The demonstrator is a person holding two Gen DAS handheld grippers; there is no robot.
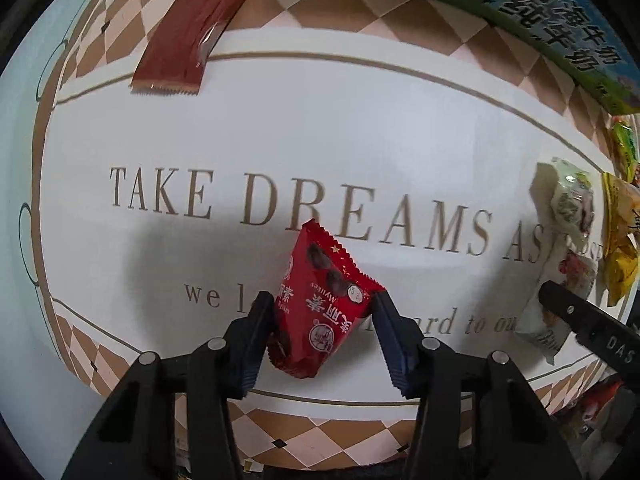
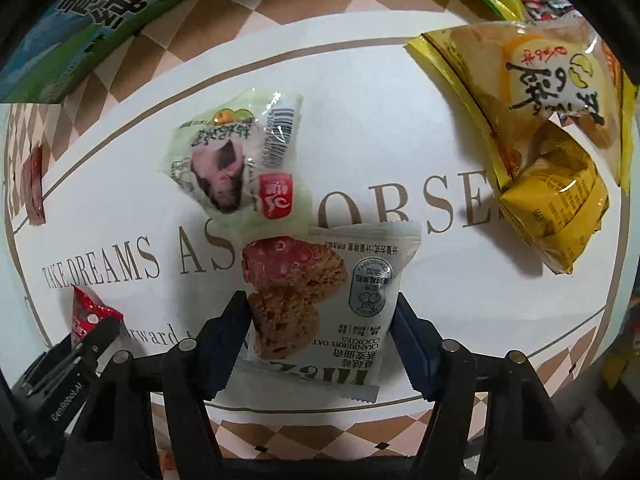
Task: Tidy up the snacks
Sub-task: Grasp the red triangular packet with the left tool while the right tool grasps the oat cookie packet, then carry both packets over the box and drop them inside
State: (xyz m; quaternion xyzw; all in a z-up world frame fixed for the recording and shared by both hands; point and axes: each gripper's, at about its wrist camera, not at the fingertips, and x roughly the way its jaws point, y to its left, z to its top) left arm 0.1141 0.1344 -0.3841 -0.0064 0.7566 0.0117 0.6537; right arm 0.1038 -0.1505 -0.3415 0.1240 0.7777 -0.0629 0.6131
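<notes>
A red chocolate packet (image 1: 320, 304) stands crumpled on the white printed mat (image 1: 320, 120), and my left gripper (image 1: 322, 314) is shut on it, a pad pressing each side. The same packet (image 2: 86, 312) shows at the lower left of the right wrist view beside the left gripper's fingers (image 2: 100, 334). My right gripper (image 2: 322, 316) points down over a white cranberry oat cookie packet (image 2: 336, 288); both pads touch its side edges, shut on it. One right finger (image 1: 580, 316) reaches into the left wrist view at the right edge.
A flat dark red packet (image 1: 180, 44) lies at the mat's far left. A green-and-blue milk carton box (image 1: 560, 20) stands along the far edge. A pale green packet (image 2: 236, 156) lies just beyond the cookies. Two yellow packets (image 2: 532, 80) (image 2: 560, 208) lie at the right.
</notes>
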